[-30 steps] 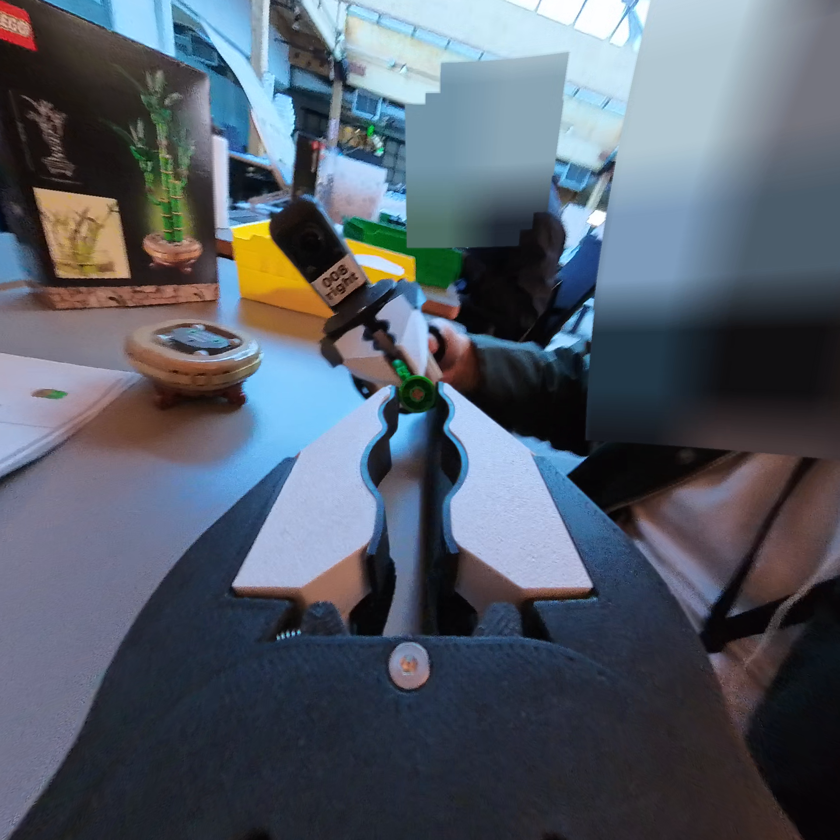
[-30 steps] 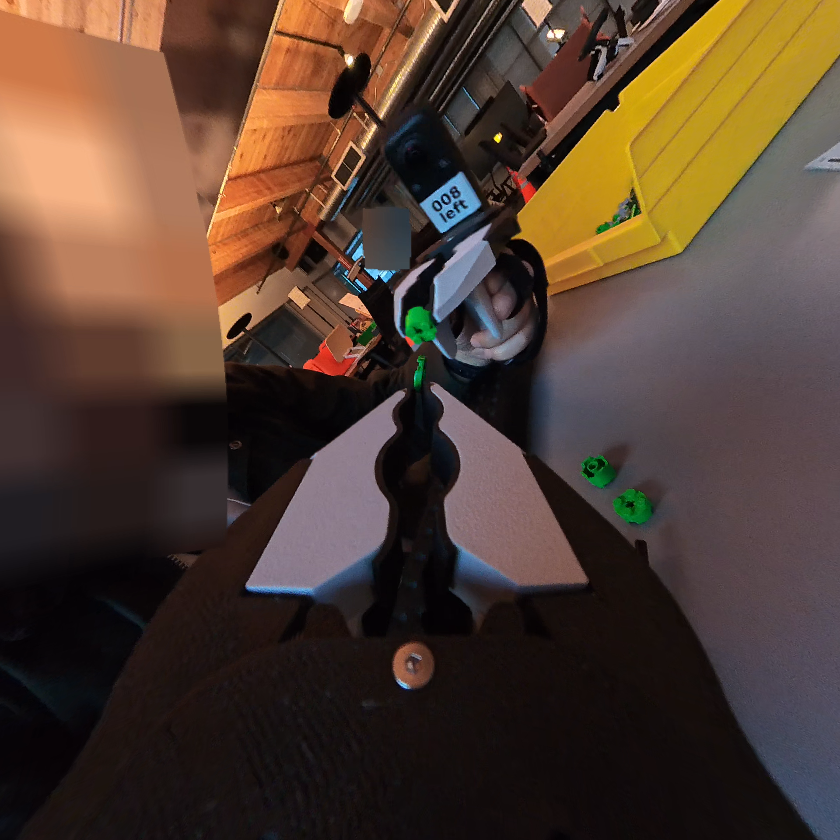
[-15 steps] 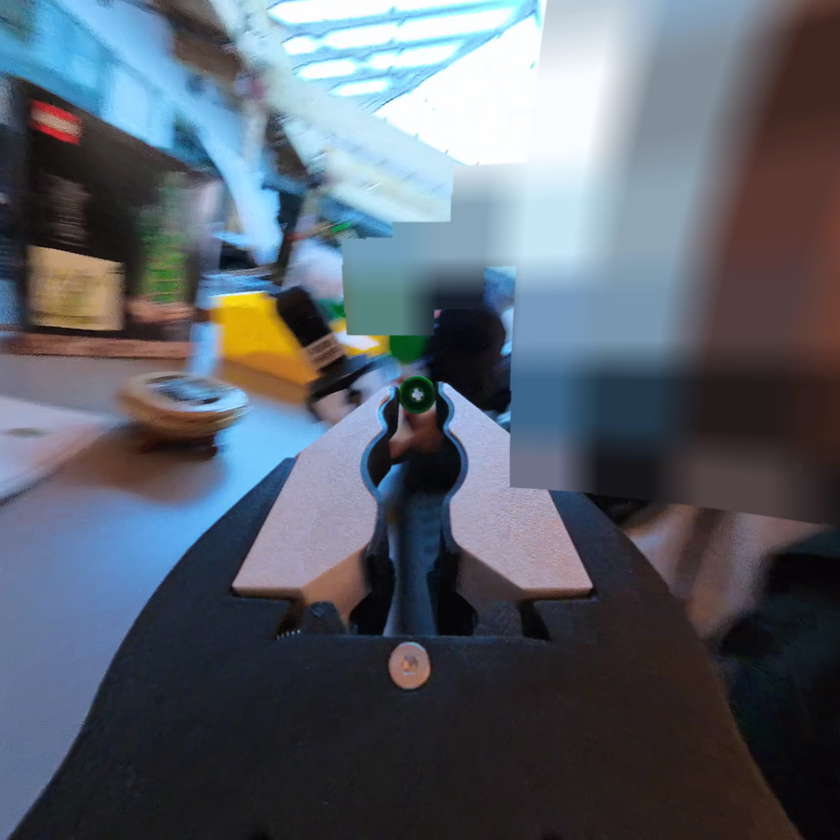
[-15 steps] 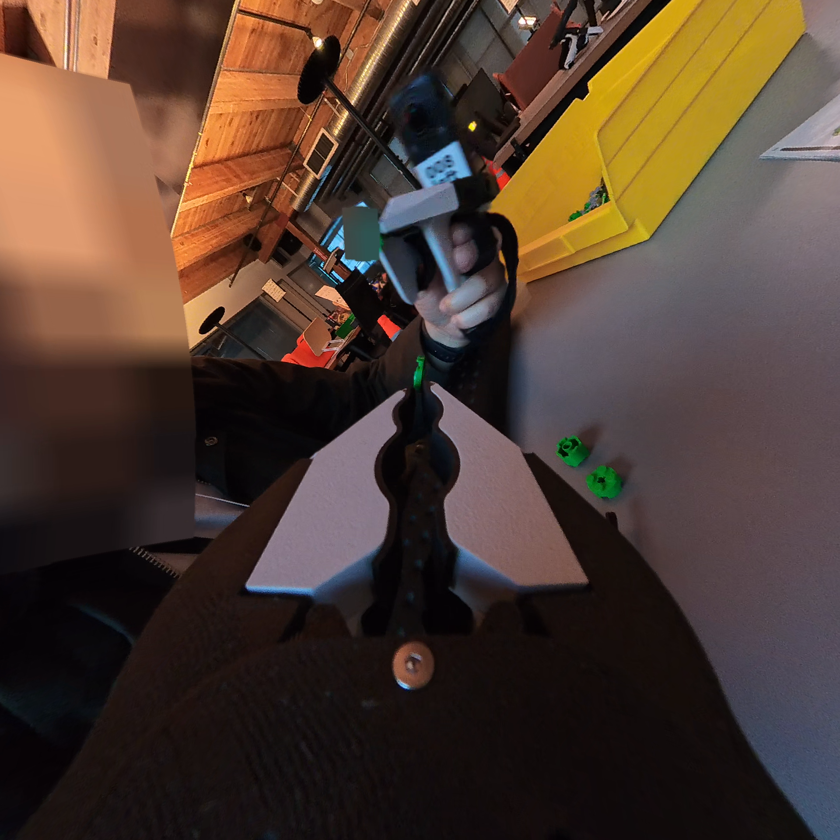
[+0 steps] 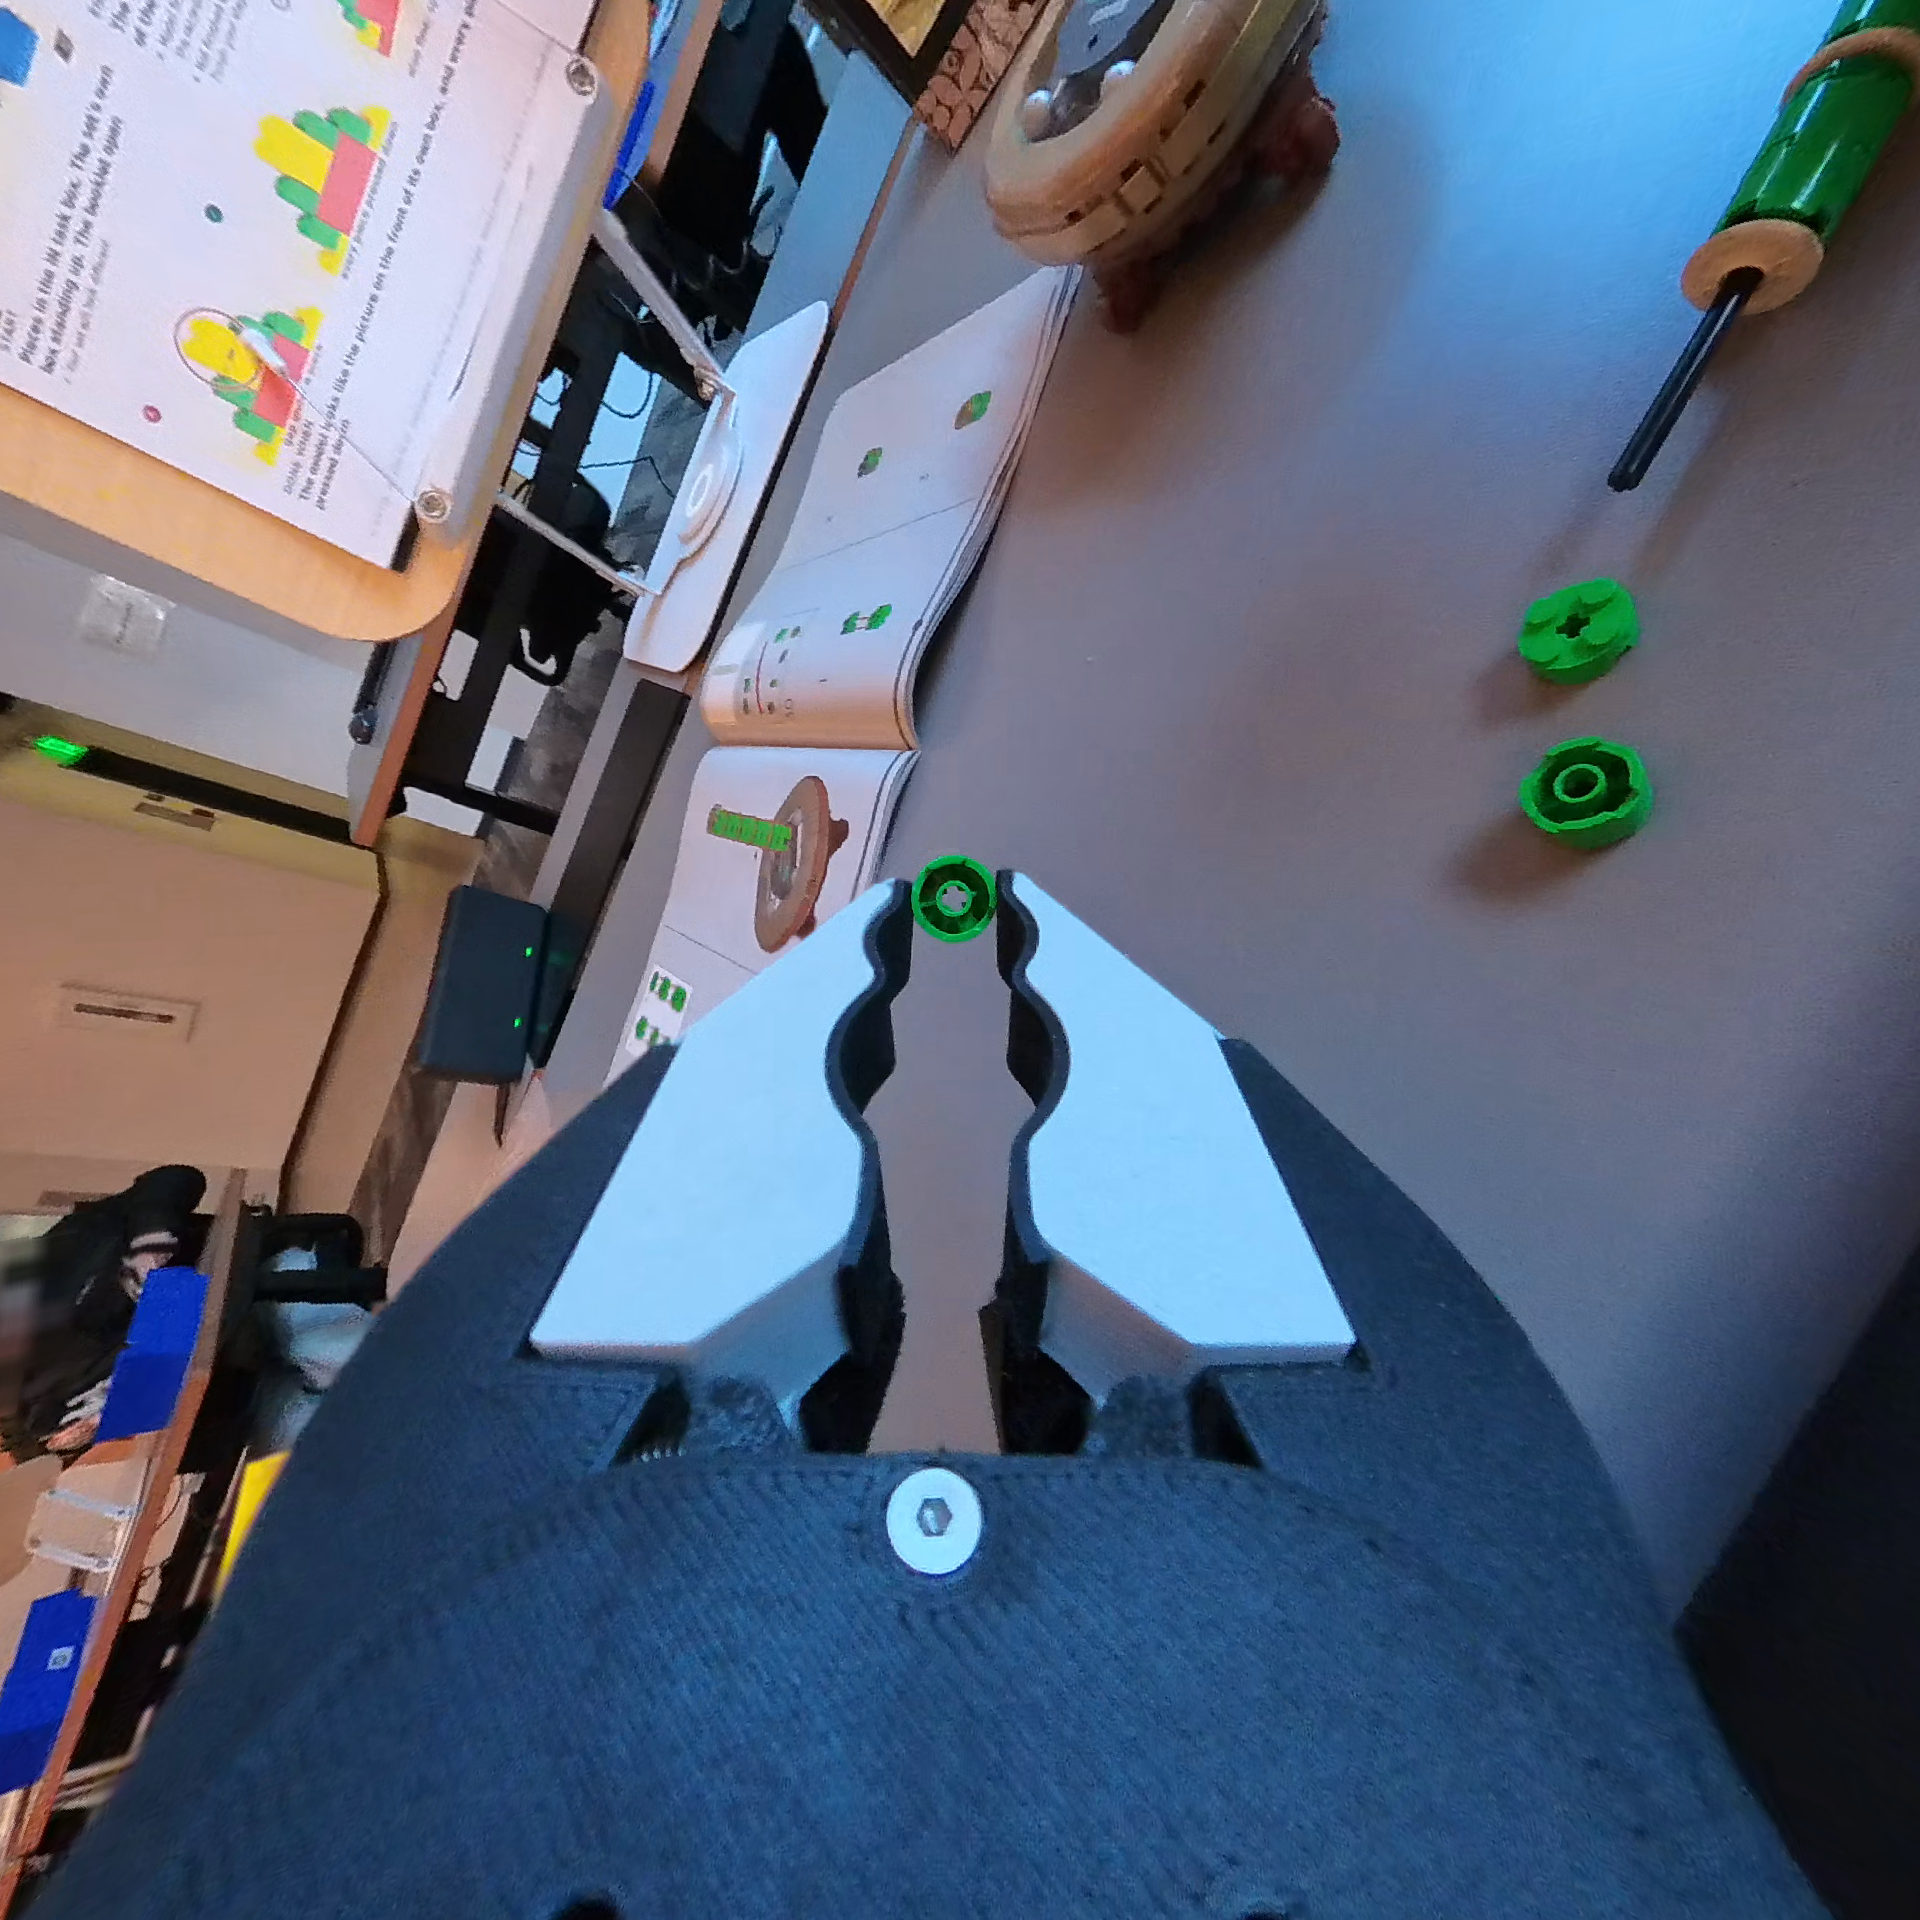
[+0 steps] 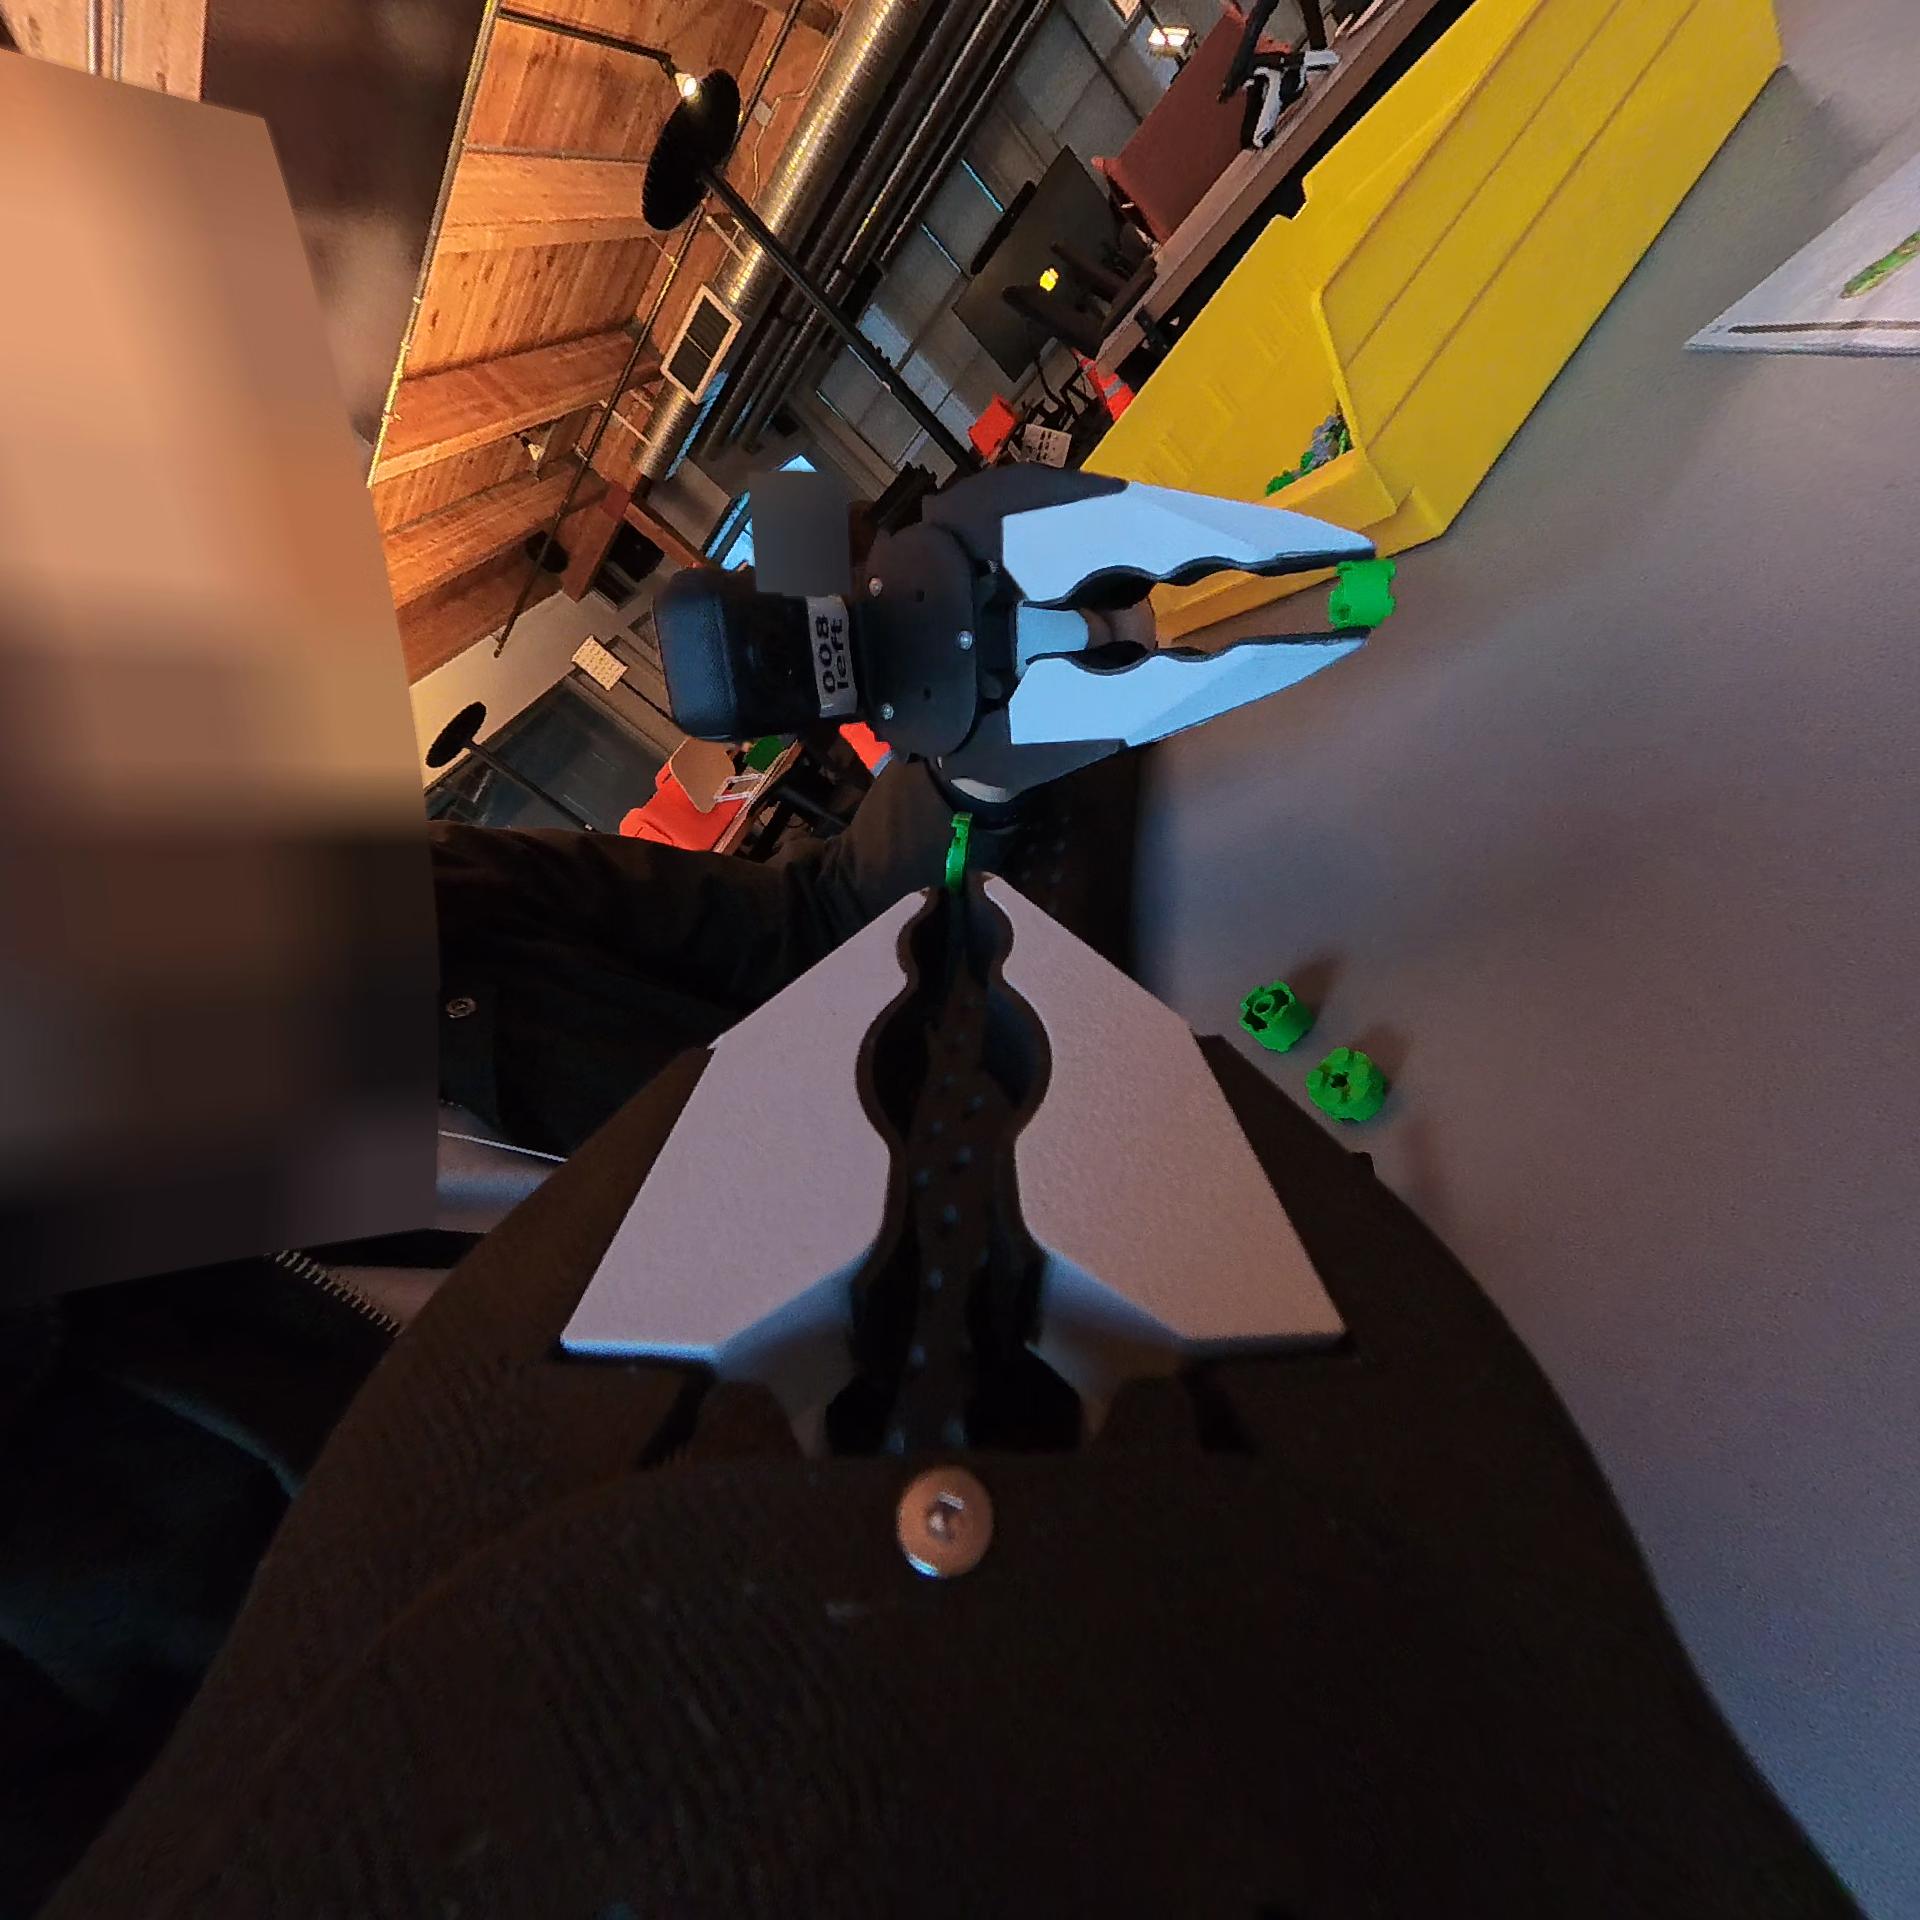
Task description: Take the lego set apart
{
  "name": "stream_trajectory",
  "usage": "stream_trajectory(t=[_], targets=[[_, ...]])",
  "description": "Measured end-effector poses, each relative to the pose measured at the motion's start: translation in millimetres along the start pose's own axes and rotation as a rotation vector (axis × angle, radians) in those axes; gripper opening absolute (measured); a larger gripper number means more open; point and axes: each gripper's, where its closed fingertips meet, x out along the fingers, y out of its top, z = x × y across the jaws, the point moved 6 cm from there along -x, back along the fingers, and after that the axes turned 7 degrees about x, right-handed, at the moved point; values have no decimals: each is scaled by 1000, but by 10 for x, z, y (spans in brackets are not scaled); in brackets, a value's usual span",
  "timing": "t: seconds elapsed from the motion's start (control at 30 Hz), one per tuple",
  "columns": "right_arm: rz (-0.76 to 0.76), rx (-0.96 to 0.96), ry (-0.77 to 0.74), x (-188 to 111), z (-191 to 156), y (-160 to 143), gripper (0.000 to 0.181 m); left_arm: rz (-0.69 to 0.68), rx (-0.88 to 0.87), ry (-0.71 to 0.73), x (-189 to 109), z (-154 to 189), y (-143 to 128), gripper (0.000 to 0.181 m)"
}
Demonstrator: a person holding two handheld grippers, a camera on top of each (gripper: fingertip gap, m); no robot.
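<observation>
My left gripper [image 5: 953, 896] is shut on a round green brick [image 5: 953, 898] at its fingertips, held above the grey table [image 5: 1299, 1039]. It also shows in the right wrist view [image 6: 1351, 608], pointing right with the brick [image 6: 1361, 594] over the table. My right gripper [image 6: 961, 883] is shut on a thin green and black lego piece [image 6: 958, 836]. Two loose round green bricks [image 5: 1576, 629] [image 5: 1583, 792] lie on the table; the right wrist view shows them too [image 6: 1275, 1015] [image 6: 1345, 1083]. A green bamboo stalk with a tan ring and a black axle [image 5: 1808, 177] lies at the top right. The tan pot base [image 5: 1143, 135] stands nearby.
An open instruction booklet [image 5: 883, 582] lies on the table left of my left gripper. A yellow bin [image 6: 1455, 281] with loose pieces stands at the far table edge. A person's dark sleeve [image 6: 665, 935] is behind my right gripper. A picture board [image 5: 260, 260] stands beyond the table. The gap from one gripper's tips to the other's is roughly 12 cm. The tan pot base [image 5: 1143, 135] lies around 15 cm away from my right fingertips.
My left gripper has pulled the round green brick away from the right gripper's piece and swung down over the table towards the two loose bricks. The right gripper has stayed almost still.
</observation>
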Motion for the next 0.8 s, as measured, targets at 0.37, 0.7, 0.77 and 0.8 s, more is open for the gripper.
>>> stream_trajectory(t=[0.37,0.7,0.77,0.8], targets=[[-15,-7,10,16,-33,-11,2,-371,-983,322,-697,-1133,-1552,38],[23,5,54,-1,-65,28,2,472,-644,331,-855,-1004,-310,48],[34,21,80,-8,-77,36,2,584,-506,67,-716,-603,186,44],[34,26,83,-9,-75,34,2,604,-466,-51,-626,-402,383,46]])
